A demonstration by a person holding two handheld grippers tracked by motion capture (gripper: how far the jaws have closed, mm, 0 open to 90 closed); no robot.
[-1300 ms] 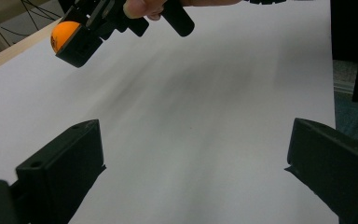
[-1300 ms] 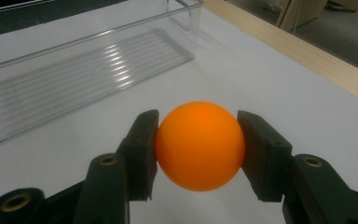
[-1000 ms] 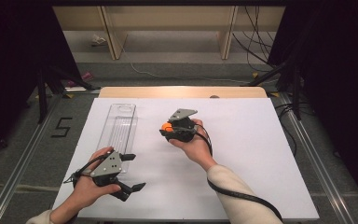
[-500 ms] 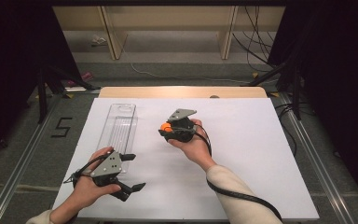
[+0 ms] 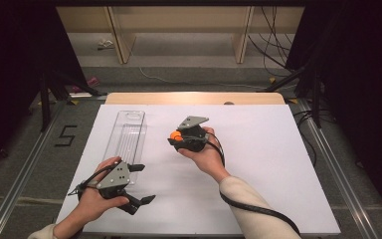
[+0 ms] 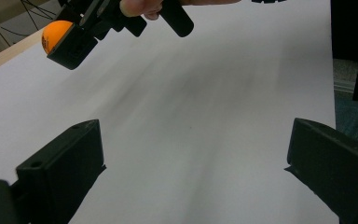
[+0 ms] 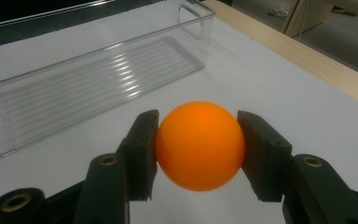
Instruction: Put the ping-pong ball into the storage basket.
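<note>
An orange ball [image 7: 199, 144] sits pinched between the two black pads of my right gripper [image 7: 199, 150], which is shut on it above the white table. In the high view that right gripper [image 5: 175, 138] hovers near the table's middle with the orange ball [image 5: 175, 135] at its tip. A clear plastic tray [image 5: 126, 140] lies lengthwise to its left, empty; the clear tray [image 7: 93, 84] shows just beyond the ball. My left gripper [image 5: 142, 183] rests near the front left edge, its jaws spread wide with nothing between them. The left gripper [image 6: 193, 168] faces the ball [image 6: 56, 35] held farther off.
The white table sheet [image 5: 258, 164] has a wooden strip [image 5: 194, 98] along its far edge. Black stands and cables [image 5: 298, 59] flank the table on both sides. A floor mark "5" [image 5: 65, 135] lies left of the table.
</note>
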